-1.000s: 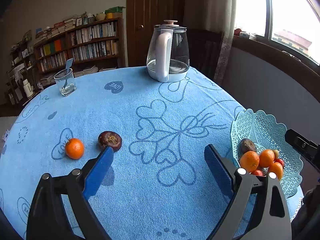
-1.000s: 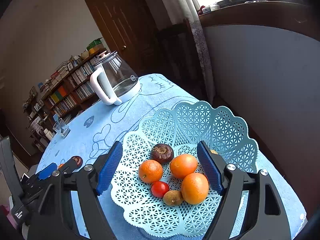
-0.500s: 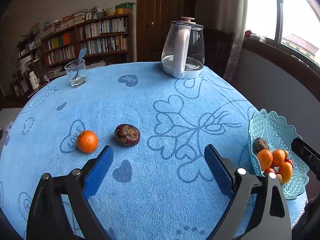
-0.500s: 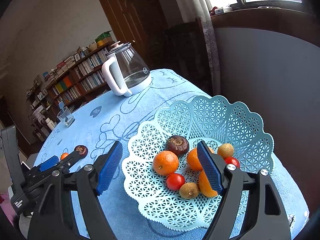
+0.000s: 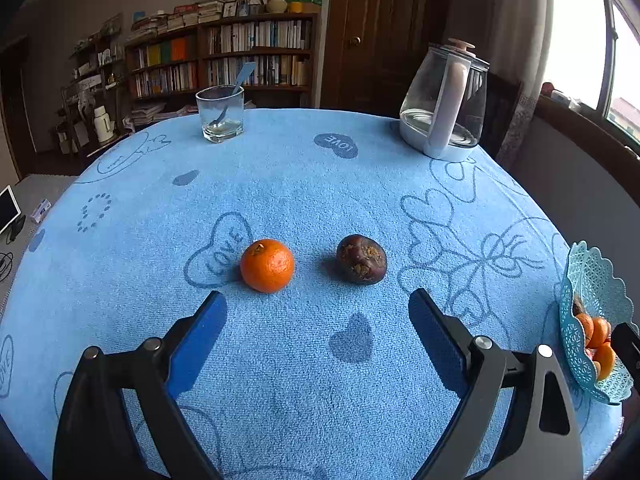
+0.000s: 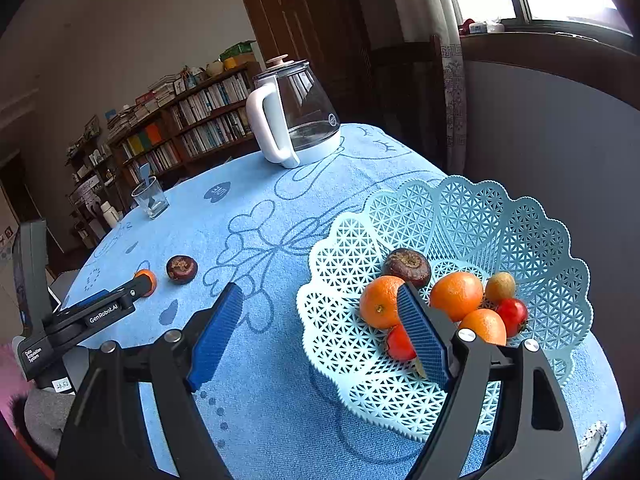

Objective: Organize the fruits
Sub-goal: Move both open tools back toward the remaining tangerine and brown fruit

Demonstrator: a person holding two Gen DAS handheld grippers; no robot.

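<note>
A loose orange (image 5: 267, 265) and a dark brown fruit (image 5: 361, 259) lie side by side on the blue tablecloth (image 5: 280, 360). My left gripper (image 5: 318, 326) is open and empty, just short of them, pointing between the two. A light blue lattice fruit basket (image 6: 472, 216) at the table's right edge holds several oranges, red tomatoes, a dark brown fruit (image 6: 406, 267) and a small kiwi-like fruit. My right gripper (image 6: 318, 330) is open and empty, low over the basket's left rim. Both loose fruits also show in the right wrist view, the orange (image 6: 146, 280) partly hidden by the left gripper's finger.
A glass kettle with a white handle (image 5: 446, 106) stands at the far right of the table. A drinking glass with a spoon (image 5: 220, 118) stands at the far middle. The basket (image 5: 592, 320) sits at the right edge. Bookshelves and a door lie beyond.
My left gripper has swung left, bringing the loose orange and brown fruit to the centre of its view. My right gripper has shifted left, off the middle of the basket. Both stay open.
</note>
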